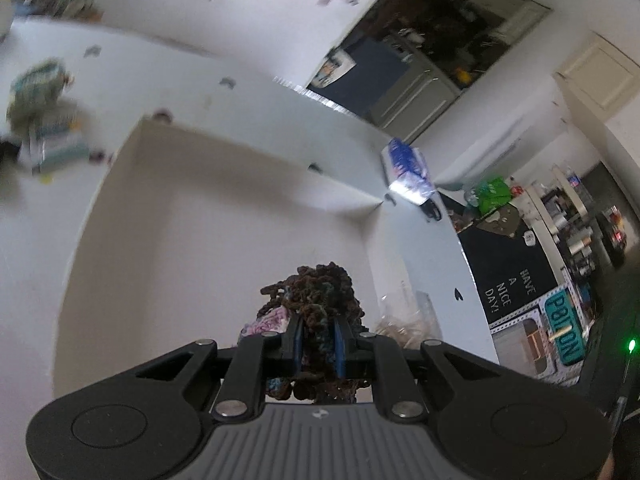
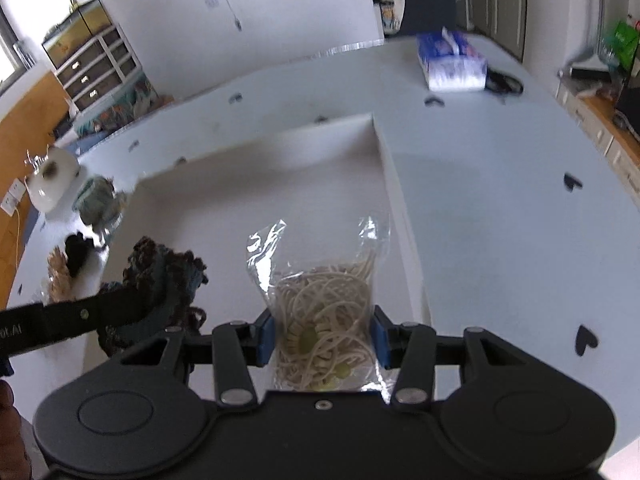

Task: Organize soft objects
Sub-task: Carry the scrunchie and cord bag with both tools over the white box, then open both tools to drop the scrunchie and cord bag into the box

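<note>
My left gripper [image 1: 318,346] is shut on a dark brown and teal bundle of knitted yarn [image 1: 316,300], held over the shallow white box [image 1: 224,184]; the bundle [image 2: 164,276] and the left gripper [image 2: 132,304] also show at the left of the right wrist view. My right gripper [image 2: 324,340] has its blue pads on either side of a clear plastic bag of cream cord [image 2: 324,304], which lies inside the white box [image 2: 384,152] near its right wall. In the left wrist view a pink patterned soft item [image 1: 268,320] lies just below the yarn.
The box sits on a white table [image 2: 500,208] with small dark heart marks. A blue and white packet [image 2: 452,60] lies at the far end. More soft bundles [image 2: 96,200], a dark item [image 2: 78,254] and a white teapot [image 2: 52,178] are at the left.
</note>
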`<action>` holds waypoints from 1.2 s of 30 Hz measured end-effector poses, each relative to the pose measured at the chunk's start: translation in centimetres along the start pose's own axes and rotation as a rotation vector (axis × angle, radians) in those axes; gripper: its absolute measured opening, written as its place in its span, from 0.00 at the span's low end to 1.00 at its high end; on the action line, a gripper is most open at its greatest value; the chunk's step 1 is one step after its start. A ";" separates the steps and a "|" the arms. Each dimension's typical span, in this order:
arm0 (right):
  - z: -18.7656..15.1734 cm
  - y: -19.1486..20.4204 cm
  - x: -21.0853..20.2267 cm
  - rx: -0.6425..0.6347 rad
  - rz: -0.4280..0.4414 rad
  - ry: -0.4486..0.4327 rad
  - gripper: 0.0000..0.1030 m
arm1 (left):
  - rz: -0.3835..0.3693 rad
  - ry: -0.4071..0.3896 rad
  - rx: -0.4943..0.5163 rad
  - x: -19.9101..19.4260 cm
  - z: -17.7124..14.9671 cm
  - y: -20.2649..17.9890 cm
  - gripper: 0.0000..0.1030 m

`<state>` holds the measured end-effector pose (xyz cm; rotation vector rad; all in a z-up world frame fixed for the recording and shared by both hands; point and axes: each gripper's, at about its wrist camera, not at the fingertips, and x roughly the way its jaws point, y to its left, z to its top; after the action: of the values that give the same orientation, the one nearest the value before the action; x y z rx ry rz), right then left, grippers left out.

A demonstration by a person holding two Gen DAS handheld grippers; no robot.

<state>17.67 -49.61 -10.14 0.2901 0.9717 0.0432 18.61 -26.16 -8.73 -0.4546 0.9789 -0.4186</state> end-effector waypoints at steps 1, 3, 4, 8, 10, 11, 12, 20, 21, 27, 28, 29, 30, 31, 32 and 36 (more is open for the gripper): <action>-0.1 -0.2 0.4 0.001 0.005 0.015 0.47 | 0.002 0.012 -0.026 0.5 -0.1 0.2 0.16; -0.3 -0.7 1.3 0.001 0.017 0.039 0.47 | 0.007 0.033 -0.071 1.4 -0.4 0.5 0.16; -0.3 -0.7 1.6 -0.005 0.023 0.040 0.47 | 0.010 0.041 -0.088 1.7 -0.5 0.6 0.16; -0.2 -1.0 2.2 -0.027 0.010 0.049 0.49 | 0.028 0.049 -0.119 2.9 -0.4 0.5 0.16; -0.2 -1.3 2.5 -0.031 0.008 0.054 0.55 | 0.037 0.055 -0.125 3.3 -0.5 0.5 0.16; -0.2 -1.5 2.5 -0.029 0.013 0.056 0.60 | 0.039 0.059 -0.129 3.6 -0.4 0.4 0.16; -0.2 -1.5 2.3 -0.034 0.014 0.052 0.64 | 0.042 0.064 -0.134 3.9 -0.4 0.3 0.16; 1.0 -1.8 -1.5 -0.097 0.031 -0.030 0.38 | 0.012 0.144 -0.165 6.4 -0.9 0.2 0.16; 1.1 -1.8 -1.6 -0.098 0.041 -0.031 0.33 | 0.005 0.153 -0.169 6.6 -1.0 0.2 0.16; 1.4 -1.4 0.3 -0.120 0.061 0.039 0.26 | 0.026 0.163 -0.146 6.5 -1.1 0.0 0.16; 1.2 -1.3 0.8 -0.128 0.048 0.053 0.26 | 0.032 0.167 -0.141 6.4 -1.2 0.1 0.16; 1.0 -1.3 1.4 -0.142 0.027 0.063 0.25 | 0.038 0.173 -0.133 6.5 -1.3 0.0 0.16; 0.9 -1.2 1.9 -0.155 0.015 0.074 0.24 | 0.043 0.180 -0.125 6.6 -1.3 -0.1 0.16; 0.6 -1.3 2.3 -0.170 0.006 0.083 0.23 | 0.048 0.187 -0.118 6.6 -1.4 -0.1 0.16; 0.4 -1.3 2.7 -0.186 0.002 0.087 0.23 | 0.054 0.193 -0.113 6.6 -1.4 -0.1 0.16; -0.3 -0.9 3.4 -0.235 -0.011 0.091 0.23 | 0.071 0.205 -0.112 6.8 -1.6 0.1 0.18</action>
<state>19.27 -49.81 -13.26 0.0672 1.0480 0.1607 20.60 -29.97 -14.18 -0.4825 1.2178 -0.3523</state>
